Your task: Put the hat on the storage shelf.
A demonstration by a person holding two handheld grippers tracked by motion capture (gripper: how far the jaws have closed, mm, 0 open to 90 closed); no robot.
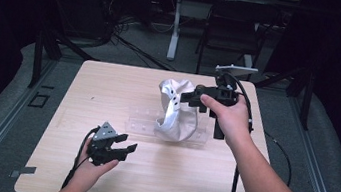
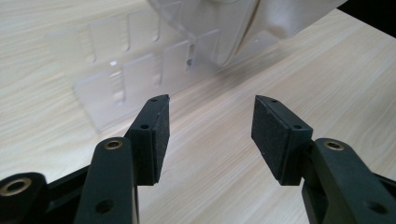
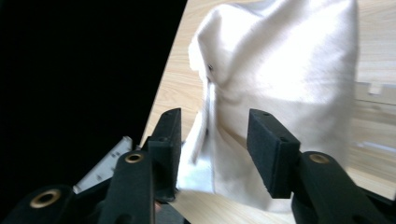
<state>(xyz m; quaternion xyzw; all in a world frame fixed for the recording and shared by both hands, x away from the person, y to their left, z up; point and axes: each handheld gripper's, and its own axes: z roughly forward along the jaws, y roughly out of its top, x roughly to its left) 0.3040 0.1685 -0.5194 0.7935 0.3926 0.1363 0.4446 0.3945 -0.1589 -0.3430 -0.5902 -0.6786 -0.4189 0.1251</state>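
A white cloth (image 1: 176, 113) stands bunched up on a clear plastic rack (image 1: 140, 124) at the middle of the table. My right gripper (image 1: 185, 98) is at the cloth's upper right side, held by a hand and pointing left. In the right gripper view its jaws (image 3: 212, 140) stand open, with a hemmed edge of the cloth (image 3: 289, 70) hanging between them, close against the left pad. My left gripper (image 1: 125, 150) hovers near the front left, open and with nothing in it (image 2: 210, 126). It points at the rack (image 2: 126, 65) and the cloth (image 2: 280, 18) beyond.
The light wooden table (image 1: 109, 87) has bare room on its left and front. Cables trail from both grippers off the near edge. Behind the table stand a dark chair (image 1: 233, 29) and a white desk leg (image 1: 175, 26). Dark surroundings flank both sides.
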